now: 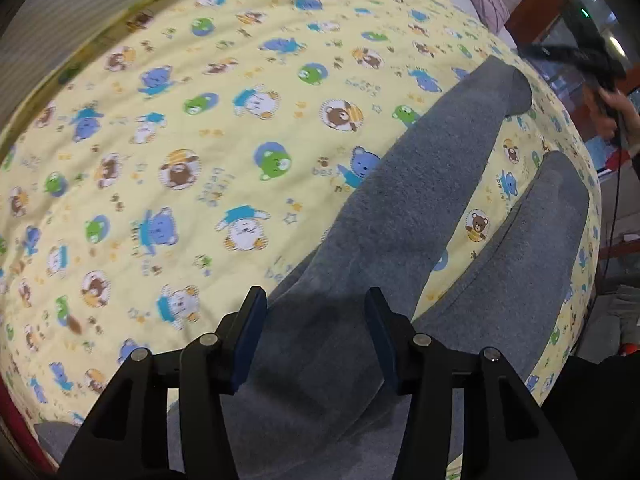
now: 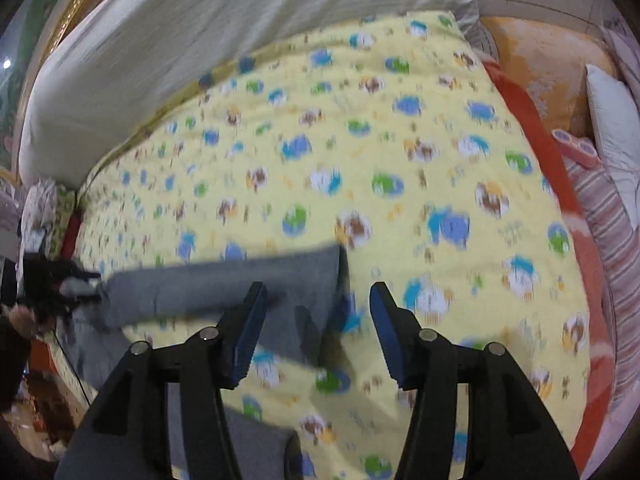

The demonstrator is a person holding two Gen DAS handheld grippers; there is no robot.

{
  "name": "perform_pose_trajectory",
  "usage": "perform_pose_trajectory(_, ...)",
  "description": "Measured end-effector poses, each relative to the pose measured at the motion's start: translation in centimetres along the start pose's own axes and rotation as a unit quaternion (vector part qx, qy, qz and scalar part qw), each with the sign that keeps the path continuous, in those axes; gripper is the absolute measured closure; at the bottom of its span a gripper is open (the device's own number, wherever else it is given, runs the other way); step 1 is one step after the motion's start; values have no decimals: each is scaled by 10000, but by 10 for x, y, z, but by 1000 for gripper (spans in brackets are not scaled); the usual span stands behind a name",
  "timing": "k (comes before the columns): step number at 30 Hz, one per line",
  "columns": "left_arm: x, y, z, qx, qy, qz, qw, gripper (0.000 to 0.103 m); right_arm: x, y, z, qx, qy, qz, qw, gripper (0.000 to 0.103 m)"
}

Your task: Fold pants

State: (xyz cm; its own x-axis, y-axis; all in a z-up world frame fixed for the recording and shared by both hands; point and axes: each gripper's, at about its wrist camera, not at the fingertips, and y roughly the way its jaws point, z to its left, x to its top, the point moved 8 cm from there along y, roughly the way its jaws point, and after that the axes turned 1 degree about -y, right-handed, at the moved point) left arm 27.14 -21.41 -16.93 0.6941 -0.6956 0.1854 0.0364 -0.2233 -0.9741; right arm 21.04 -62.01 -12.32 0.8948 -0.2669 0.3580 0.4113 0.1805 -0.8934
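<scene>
L gripper (image 1: 316,334), jaws spread, hovers over grey fleece pants (image 1: 400,216) whose legs run away toward yellow bear-print quilt's (image 1: 160,160) far edge; R gripper (image 2: 316,330), also spread, nearer the cuffs.

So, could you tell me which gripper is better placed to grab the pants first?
Probably left: the left gripper hangs open directly over the grey pants, while the right gripper sits mostly above the yellow blanket.

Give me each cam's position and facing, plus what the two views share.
Left wrist: on the left gripper, looking along the grey fleece pants from the waist end toward the cuffs; open jaws, and the person's other hand far right.
Right wrist: on the right gripper, above one pant leg's cuff; open jaws.
Shared: pants, yellow bear-print blanket.
</scene>
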Motion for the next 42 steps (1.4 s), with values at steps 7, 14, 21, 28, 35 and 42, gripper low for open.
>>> perform_pose_trajectory(7,12,35,-8,-139,78,314,9994,72,2,73,0,-31,-82,852,9963,88)
perform_pose_trajectory(14,20,-27,4,235,120,-406,9988,95,37,13,24,78,-390,-302,9988,92)
perform_pose_trajectory(21,16,-68,17,384,67,-595,9975,94,56,-29,60,504,-860,-1025,9897,93)
perform_pose_trajectory(28,-44,-27,-40,328,554,-144,9978,89,-27,0,40,460,-942,-188,9943,93)
perform_pose_trajectory(35,-76,-14,-57,80,240,-129,9996,87,-102,2,26,258,-1123,433,9924,93)
perform_pose_trajectory(42,-73,-22,-48,119,-119,-288,9994,74,-111,-1,29,41,-1269,356,9913,93)
